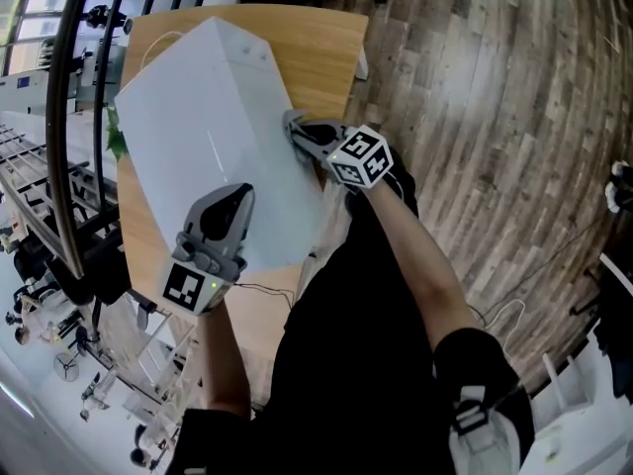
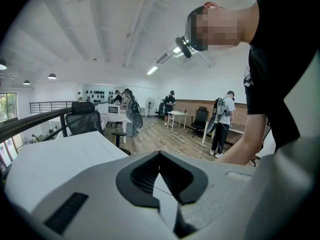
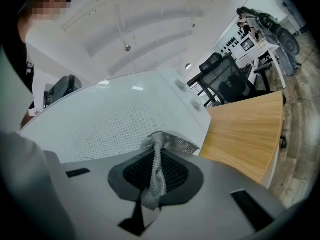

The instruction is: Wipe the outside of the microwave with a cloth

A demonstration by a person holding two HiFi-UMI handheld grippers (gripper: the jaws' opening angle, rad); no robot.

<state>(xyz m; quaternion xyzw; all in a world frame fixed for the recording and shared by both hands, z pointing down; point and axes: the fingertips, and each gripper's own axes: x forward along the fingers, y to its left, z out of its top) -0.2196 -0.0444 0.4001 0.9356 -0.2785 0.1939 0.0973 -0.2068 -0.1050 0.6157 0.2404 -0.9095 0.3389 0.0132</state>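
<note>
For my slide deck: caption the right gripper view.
Right tongs pinch a grey mesh cloth against the white microwave, wooden table beyond.

The microwave [image 1: 213, 117] sits on the table [image 1: 331, 57], cloth [image 3: 159, 151] against its side.

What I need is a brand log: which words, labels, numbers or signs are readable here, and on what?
No readable text.
White boxy microwave: no label visible.
Grey mesh cloth: blank.
Cubes on left gripper and right gripper: square markers, no words.
White print on black shirt: too blurred.
</note>
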